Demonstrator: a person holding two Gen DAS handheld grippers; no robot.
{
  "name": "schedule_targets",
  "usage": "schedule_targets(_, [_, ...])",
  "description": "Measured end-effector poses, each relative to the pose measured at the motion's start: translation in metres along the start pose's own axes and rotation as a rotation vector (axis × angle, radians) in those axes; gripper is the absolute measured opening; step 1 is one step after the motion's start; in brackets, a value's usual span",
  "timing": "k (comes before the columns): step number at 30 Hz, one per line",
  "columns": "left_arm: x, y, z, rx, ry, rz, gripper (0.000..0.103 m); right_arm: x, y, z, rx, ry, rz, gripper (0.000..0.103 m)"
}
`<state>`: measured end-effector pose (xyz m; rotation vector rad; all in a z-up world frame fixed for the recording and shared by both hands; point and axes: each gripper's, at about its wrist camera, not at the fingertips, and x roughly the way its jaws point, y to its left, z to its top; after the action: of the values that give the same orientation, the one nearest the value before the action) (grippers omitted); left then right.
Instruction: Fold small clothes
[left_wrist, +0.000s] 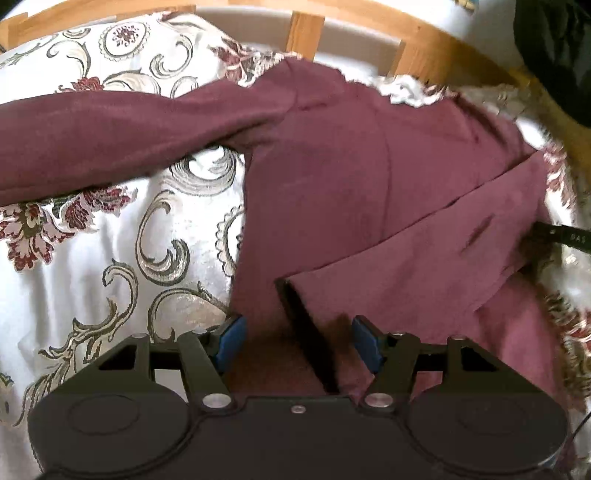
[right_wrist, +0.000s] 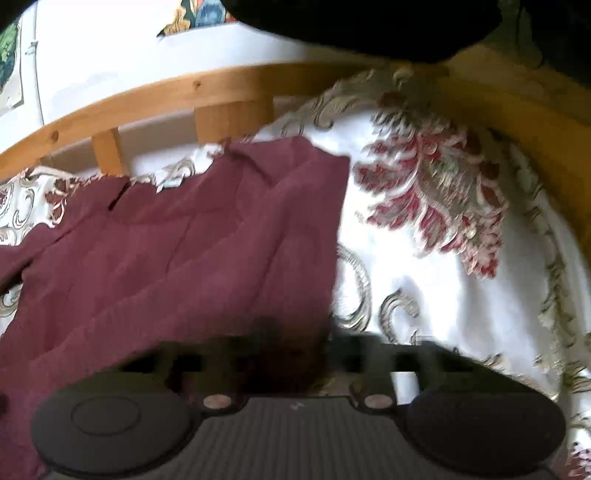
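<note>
A maroon garment lies spread on a white floral bedspread, with one long sleeve stretched to the left. A folded flap crosses its lower part. My left gripper hovers over the near hem with its blue pads wide apart and not pressing on the cloth, so it is open. At the right edge a black finger of the other gripper touches the garment. The right wrist view is blurred. There my right gripper sits at the garment's near right corner, and cloth hides its fingertips.
A wooden bed frame with slats runs along the far side, with a white wall behind it. Something black hangs over the top right. Bare bedspread lies to the right of the garment.
</note>
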<state>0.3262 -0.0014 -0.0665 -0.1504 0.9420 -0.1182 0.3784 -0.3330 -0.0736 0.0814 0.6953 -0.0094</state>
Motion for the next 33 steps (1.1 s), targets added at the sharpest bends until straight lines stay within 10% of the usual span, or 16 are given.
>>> schedule_targets(7, [0.001,0.002,0.002,-0.011,0.016,0.005,0.067,-0.011,-0.006,-0.006,0.032,0.001,-0.022,0.018])
schedule_targets(15, [-0.069,0.036,0.015,-0.125,-0.178,-0.018,0.086,-0.069,0.025,-0.019,0.020,-0.022,0.052,0.065])
schedule_targets(21, [-0.144,0.122,0.028,-0.198,-0.356,0.142,0.097,-0.126,0.069,-0.046,-0.015,-0.074,0.146,0.096])
schedule_targets(26, [-0.169,0.204,0.026,-0.265,-0.391,0.379,0.102,-0.140,0.091,-0.067,0.032,-0.090,0.212,0.101])
schedule_targets(33, [-0.148,0.279,0.029,-0.450,-0.392,0.287,0.093,-0.134,0.108,-0.075,-0.070,-0.084,0.203,0.101])
